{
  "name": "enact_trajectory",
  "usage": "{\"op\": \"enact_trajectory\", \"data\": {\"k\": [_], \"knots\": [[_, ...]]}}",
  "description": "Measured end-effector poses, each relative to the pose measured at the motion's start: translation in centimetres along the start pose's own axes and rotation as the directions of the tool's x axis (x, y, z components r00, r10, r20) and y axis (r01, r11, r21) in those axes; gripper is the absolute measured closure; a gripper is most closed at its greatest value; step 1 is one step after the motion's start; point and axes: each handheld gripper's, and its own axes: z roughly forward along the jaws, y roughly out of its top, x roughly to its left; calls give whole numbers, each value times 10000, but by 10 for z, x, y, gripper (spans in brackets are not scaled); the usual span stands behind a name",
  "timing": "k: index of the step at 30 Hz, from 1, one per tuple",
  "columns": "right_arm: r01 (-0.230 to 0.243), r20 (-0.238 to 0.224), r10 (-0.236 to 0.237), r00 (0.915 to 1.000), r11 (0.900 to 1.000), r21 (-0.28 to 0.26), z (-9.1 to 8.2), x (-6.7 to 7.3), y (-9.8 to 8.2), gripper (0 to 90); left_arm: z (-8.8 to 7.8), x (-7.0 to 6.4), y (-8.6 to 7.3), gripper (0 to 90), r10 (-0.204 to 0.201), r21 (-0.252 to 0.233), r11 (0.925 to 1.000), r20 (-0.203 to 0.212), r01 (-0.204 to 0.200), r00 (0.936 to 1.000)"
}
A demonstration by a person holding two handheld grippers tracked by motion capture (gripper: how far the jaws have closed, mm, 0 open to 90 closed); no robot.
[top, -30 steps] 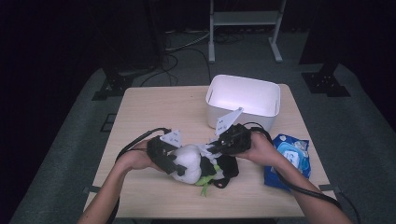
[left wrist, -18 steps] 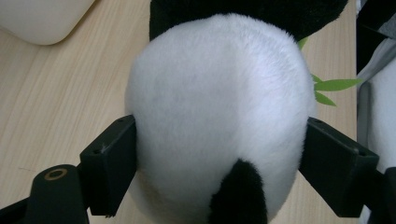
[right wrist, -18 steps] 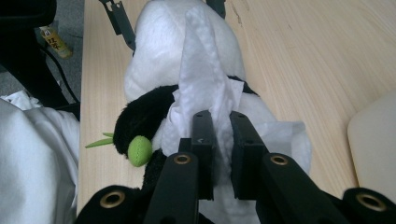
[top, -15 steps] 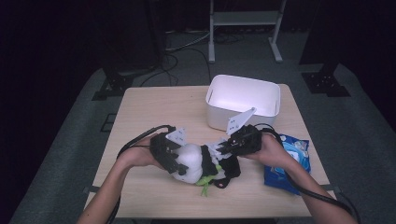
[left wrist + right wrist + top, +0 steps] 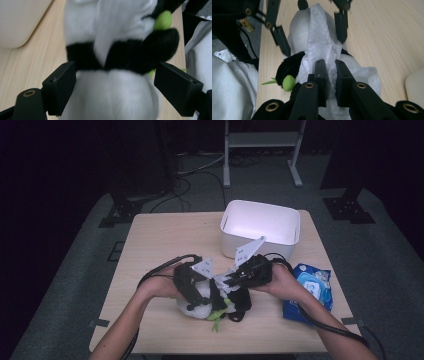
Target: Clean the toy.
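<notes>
Where the high view looks down, the panda plush (image 5: 207, 302) lies just in front of the white bin (image 5: 261, 226). Left gripper view: left gripper (image 5: 126, 85) jaws spread wide, flanking the plush. Right gripper view: right gripper (image 5: 330, 75) jaws pinch a white tissue (image 5: 320, 37) draped over the plush.

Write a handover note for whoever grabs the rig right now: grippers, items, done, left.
Left gripper: open, jaws either side of the plush panda lying at the table's front centre.
Right gripper: shut on a white wipe draped over the panda.
White bin stands behind; blue wipes pack to the right.
Done: wipe out, on panda.
Left: probably wiping, then binning the wipe.
</notes>
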Motion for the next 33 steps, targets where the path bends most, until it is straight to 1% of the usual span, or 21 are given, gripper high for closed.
{"op": "enact_trajectory", "data": {"k": [1,3,4,6,7,8,11,14,16,17,18,19,20,21,27,30,33], "knots": [[54,59,-54,10000,10000,9,0,1,0,808,4,0,2,178,7,98,10000,73,-8,10000],[34,76,-34,10000,10000,8,-1,1,-1,808,4,1,1,189,6,84,10000,102,-7,9999],[-24,89,24,10000,10000,-8,-3,1,-3,808,4,1,1,211,61,83,9999,83,-61,9999],[-103,46,104,9999,9999,-106,-7,0,-7,808,4,1,-1,225,-19,56,10000,38,19,10000],[-233,97,235,9997,9996,-183,-11,-1,-11,807,4,1,-2,228,-14,67,10000,-5,14,10000],[-233,97,235,9997,9996,-183,-11,-1,-11,807,4,1,-2,229,-14,67,10000,-5,14,10000],[-491,166,496,9986,9985,-253,-17,-4,-20,807,4,1,-4,229,-84,59,9999,-50,84,10000],[-490,151,495,9987,9983,-325,-19,-5,-24,807,4,0,-5,229,-23,48,10000,-69,23,10000],[-666,136,672,9976,9971,-380,-22,-5,-29,806,4,0,-6,229,-39,43,10000,-63,40,10000],[-724,182,733,9971,9964,-445,-24,-7,-35,807,4,1,-7,229,-49,35,10000,-64,49,10000],[-724,182,733,9971,9964,-445,-24,-7,-35,807,4,1,-7,229,-49,35,10000,-64,49,10000],[-894,234,904,9956,9950,-442,-26,-8,-39,806,4,1,-7,229,-39,43,10000,-85,40,10000],[-894,234,904,9956,9950,-442,-26,-8,-39,806,4,1,-7,229,-39,43,10000,-85,40,10000],[-963,285,974,9948,9946,-380,-27,-9,-43,807,4,1,-7,229,18,85,10000,-96,-17,10000],[-1079,420,1088,9932,9939,-219,-29,-11,-50,807,5,0,-7,228,36,119,9999,-119,-34,9999],[-1044,480,1058,9932,9940,-324,-31,-12,-49,806,5,0,-6,228,-8,109,9999,-127,9,9999],[-985,503,1006,9937,9942,-428,-31,-12,-44,807,5,0,-5,227,67,231,9997,-145,-63,9999]]}}
